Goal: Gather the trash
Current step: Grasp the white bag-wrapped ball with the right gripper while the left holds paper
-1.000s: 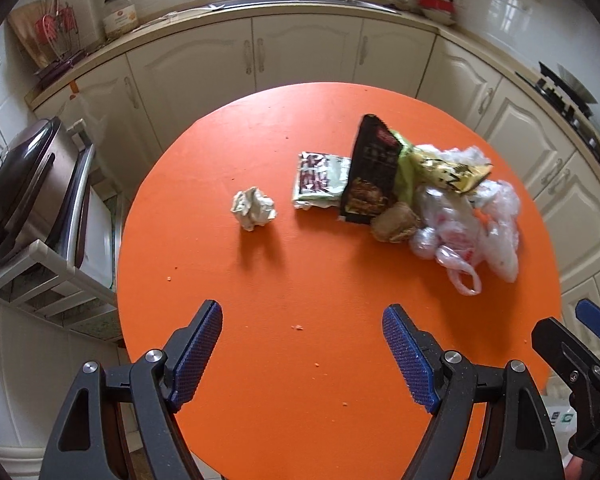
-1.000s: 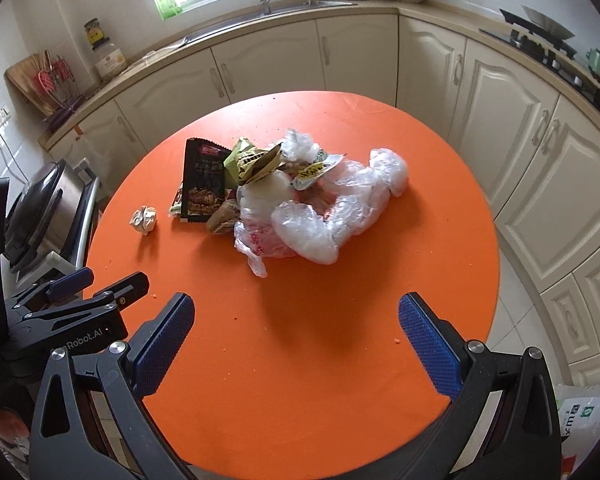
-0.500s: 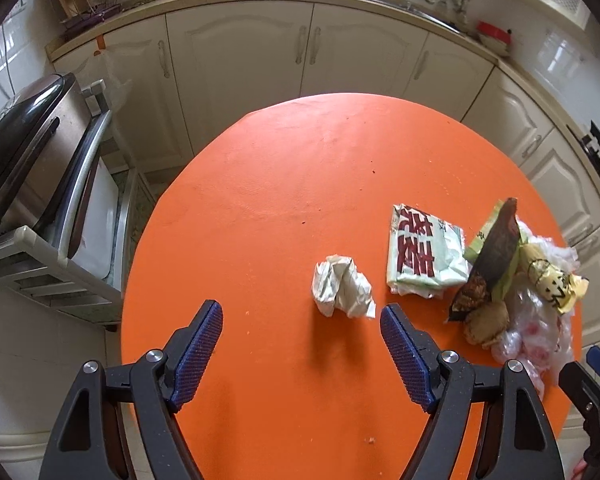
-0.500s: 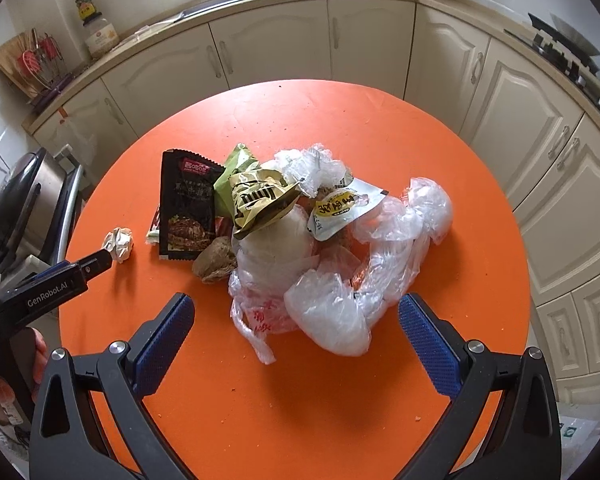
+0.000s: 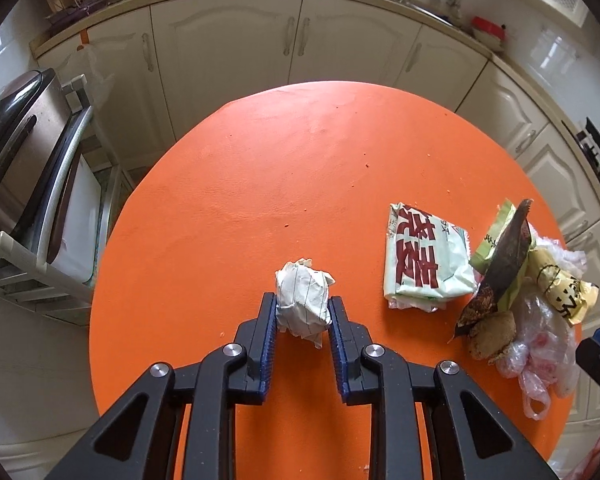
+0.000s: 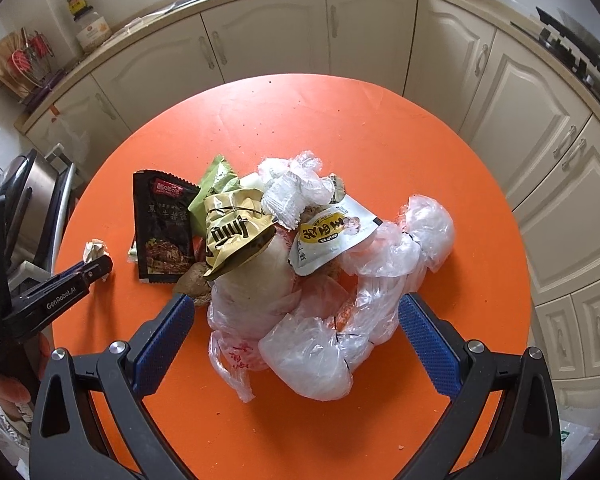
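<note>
My left gripper [image 5: 302, 312], jaws just closed, pinches the crumpled paper ball [image 5: 302, 303] left of the plastic-bag heap [image 6: 320, 308], seemingly by its near edge, so it could slip; my right gripper [image 6: 296, 332] gapes around that heap.

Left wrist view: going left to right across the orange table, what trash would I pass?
Crumpled white paper ball pinched in the left gripper → flat pale-green packet with red characters → upright dark brown snack wrapper → crinkled yellow wrapper.
</note>
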The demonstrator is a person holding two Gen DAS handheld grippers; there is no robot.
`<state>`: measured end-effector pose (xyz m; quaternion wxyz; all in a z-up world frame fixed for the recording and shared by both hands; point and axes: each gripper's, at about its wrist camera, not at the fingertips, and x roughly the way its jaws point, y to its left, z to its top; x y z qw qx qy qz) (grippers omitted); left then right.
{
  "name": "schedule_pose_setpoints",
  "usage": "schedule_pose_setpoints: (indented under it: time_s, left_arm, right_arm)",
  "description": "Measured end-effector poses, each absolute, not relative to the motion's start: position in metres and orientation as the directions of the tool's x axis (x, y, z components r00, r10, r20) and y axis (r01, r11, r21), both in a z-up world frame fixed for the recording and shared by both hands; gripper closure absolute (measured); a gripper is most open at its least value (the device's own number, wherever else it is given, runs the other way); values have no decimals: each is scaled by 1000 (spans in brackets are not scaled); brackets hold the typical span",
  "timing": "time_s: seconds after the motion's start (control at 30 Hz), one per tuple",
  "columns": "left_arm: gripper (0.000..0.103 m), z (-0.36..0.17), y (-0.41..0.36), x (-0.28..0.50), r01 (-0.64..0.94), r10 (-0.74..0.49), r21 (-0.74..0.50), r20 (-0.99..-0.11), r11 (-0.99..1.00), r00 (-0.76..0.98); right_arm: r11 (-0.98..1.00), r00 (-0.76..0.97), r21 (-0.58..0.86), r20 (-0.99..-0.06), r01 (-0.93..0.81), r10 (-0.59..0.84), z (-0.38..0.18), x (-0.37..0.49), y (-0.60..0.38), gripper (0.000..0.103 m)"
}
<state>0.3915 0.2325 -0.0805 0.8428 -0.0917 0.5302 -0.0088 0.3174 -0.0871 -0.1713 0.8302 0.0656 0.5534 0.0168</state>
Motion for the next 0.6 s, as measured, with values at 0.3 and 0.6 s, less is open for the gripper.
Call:
schedule_pose_setpoints:
  time_s: [0.3,0.6]
  left_arm:
    - [83,-60,230,333,-27,-143,-176,-870,984,471]
    - [82,-57,229,289,6,-175,-195,-866,981,468]
  right_arm:
    - [996,376,83,-922,-29,88,-171,315,-63,1]
    - [992,323,-21,-946,-125,20,-213,328,-31,35]
